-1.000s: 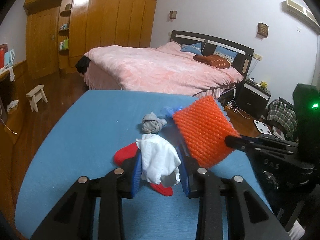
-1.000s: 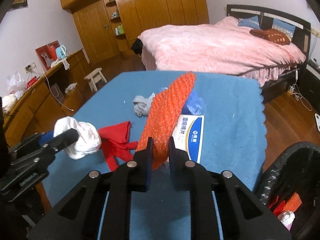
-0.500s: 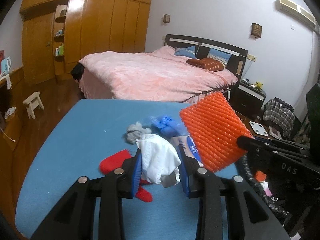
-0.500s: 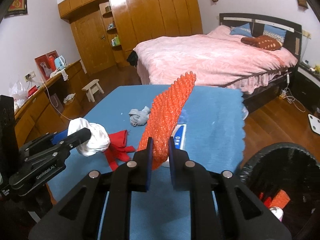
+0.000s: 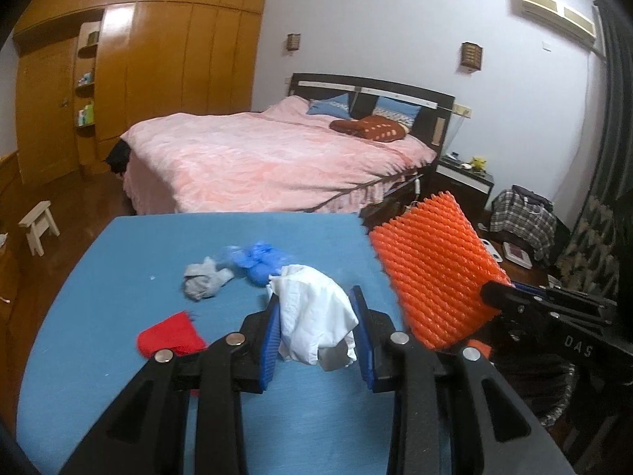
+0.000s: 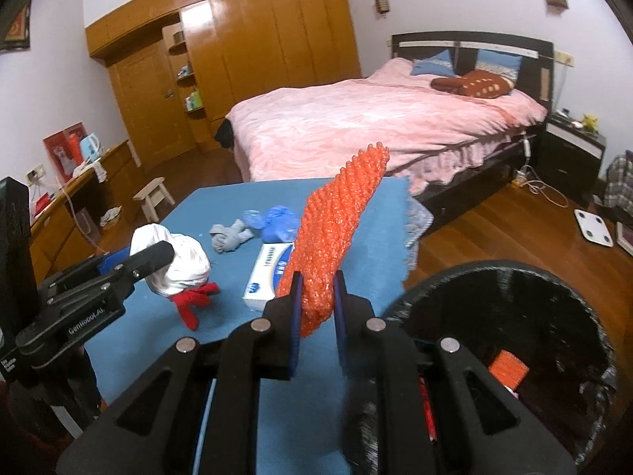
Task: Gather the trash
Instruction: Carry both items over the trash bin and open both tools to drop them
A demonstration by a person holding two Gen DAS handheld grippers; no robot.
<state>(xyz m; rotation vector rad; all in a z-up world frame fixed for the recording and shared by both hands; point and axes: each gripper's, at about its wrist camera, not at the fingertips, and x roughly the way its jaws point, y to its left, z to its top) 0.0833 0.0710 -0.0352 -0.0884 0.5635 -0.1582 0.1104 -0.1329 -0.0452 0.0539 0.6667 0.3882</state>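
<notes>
wrist views, down over blue table [image 5: 118, 277]

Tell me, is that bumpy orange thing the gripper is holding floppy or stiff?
Probably springy rather than floppy: the orange foam net, pinched at its lower end by the right gripper, stands up above the jaws with only a slight bend. It looks light, since that small pinch carries it. Its bumpy mesh likely squashes easily and grips the pads instead of slipping.
</notes>
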